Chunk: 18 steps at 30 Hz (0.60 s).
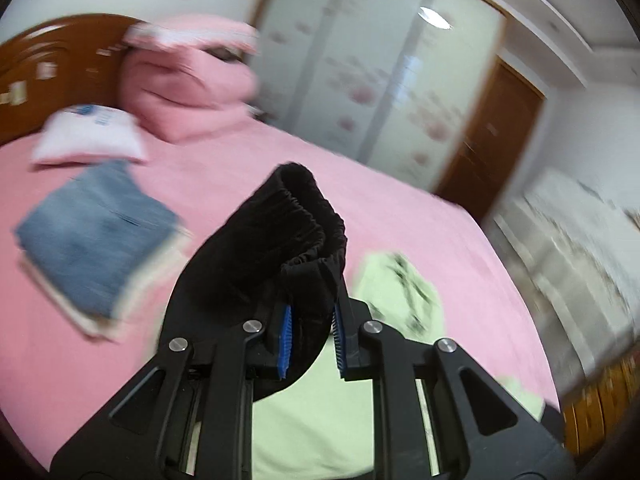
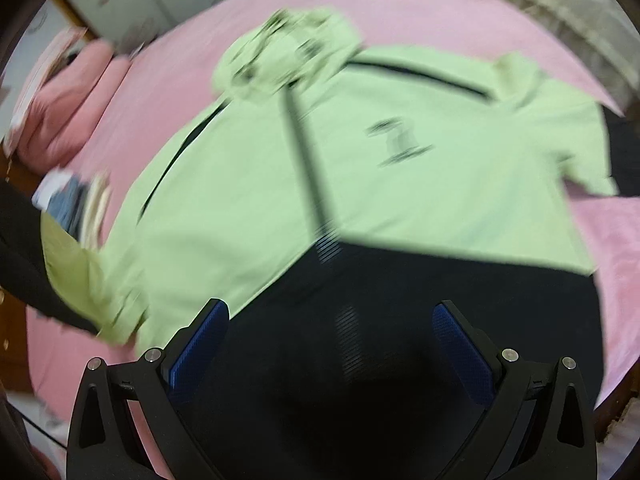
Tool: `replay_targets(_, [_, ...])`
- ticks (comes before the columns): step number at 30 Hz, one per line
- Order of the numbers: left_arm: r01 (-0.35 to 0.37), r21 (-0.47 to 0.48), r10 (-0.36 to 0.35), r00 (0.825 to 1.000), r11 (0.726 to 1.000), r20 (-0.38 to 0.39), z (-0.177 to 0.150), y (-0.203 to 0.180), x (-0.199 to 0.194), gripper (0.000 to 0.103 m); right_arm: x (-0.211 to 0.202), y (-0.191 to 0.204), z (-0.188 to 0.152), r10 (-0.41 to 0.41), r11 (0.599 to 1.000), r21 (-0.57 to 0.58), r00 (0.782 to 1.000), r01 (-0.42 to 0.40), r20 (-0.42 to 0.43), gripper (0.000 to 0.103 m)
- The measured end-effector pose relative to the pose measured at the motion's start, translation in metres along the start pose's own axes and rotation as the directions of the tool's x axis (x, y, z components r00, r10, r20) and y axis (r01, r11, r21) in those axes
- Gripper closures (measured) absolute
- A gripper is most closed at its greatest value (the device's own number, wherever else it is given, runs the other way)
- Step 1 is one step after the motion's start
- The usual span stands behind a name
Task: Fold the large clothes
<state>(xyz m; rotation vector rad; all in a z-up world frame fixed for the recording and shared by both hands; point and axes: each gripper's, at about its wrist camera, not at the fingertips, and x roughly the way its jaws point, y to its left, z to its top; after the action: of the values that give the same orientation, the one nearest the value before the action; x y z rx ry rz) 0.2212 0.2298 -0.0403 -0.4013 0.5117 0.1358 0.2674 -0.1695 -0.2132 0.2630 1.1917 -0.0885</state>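
Left gripper (image 1: pixel 312 320) clamps black cuff (image 1: pixel 296 216); right gripper (image 2: pixel 332 344) spread, seemingly empty.

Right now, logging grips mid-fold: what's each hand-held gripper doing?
Left hand-held gripper: closed on the black elastic cuff.
Right hand-held gripper: open, holding nothing.

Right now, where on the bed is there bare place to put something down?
Bare pink sheet lies between the folded jeans stack and the green jacket, and runs on toward the wardrobe. Another strip borders the jacket's far side. Crowded: the headboard corner, with the pink bedding pile and white pillow.
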Motion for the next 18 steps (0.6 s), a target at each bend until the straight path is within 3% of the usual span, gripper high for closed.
replay_targets(3, [0.066,0.030,-0.062,0.991,0.997,-0.114,-0.033,-0.060,0.037,0.089,-0.002,-0.043,0.016,-0.026,0.999,0.037,0.999,0.024,0.041,0.000])
replay_targets(6, [0.139,0.043,-0.123,0.956,0.989,-0.268,-0.071,-0.101,0.074,0.089,0.010,-0.078,0.024,-0.032,0.996,0.086,0.998,0.027,0.051,0.000])
replay_targets(8, [0.191,0.035,-0.160,0.895,0.981,-0.415,-0.102,-0.129,0.099,0.089,0.013,-0.097,0.023,-0.033,0.993,0.118,0.998,0.027,0.044,0.000])
replay_targets(9, [0.213,0.033,-0.166,0.843,0.977,-0.511,-0.117,-0.136,0.117,0.086,0.024,-0.106,0.023,-0.034,0.990,0.137,0.999,0.029,0.032,0.000])
replay_targets(10, [0.231,0.029,-0.169,0.787,0.972,-0.594,-0.130,-0.139,0.133,0.076,0.028,-0.113,0.023,-0.033,0.988,0.153,0.999,0.029,0.020,0.000])
replay_targets(11, [0.248,0.031,-0.164,0.724,0.968,-0.670,-0.145,-0.142,0.147,0.071,0.033,-0.118,0.023,-0.027,0.986,0.167,1.000,0.026,0.009,0.000])
replay_targets(12, [0.244,0.042,-0.144,0.695,0.969,-0.704,-0.158,-0.141,0.152,0.061,0.037,-0.124,0.023,-0.010,0.982,0.190,1.000,0.011,-0.007,0.000])
replay_targets(13, [0.236,0.057,-0.124,0.683,0.970,-0.720,-0.162,-0.136,0.159,0.048,0.040,-0.128,0.022,0.013,0.978,0.206,1.000,-0.009,-0.019,0.000])
replay_targets(15, [0.224,0.091,-0.091,0.686,0.970,-0.722,-0.155,-0.120,0.171,0.033,0.045,-0.136,0.020,0.071,0.970,0.237,0.997,-0.059,-0.042,0.000])
replay_targets(16, [0.217,0.105,-0.077,0.692,0.970,-0.717,-0.154,-0.116,0.170,0.027,0.047,-0.137,0.020,0.096,0.967,0.241,0.994,-0.081,-0.051,0.000])
replay_targets(18, [0.193,0.115,-0.056,0.704,0.974,-0.708,-0.152,-0.111,0.159,0.027,0.049,-0.134,0.017,0.141,0.966,0.230,0.987,-0.122,-0.070,0.000])
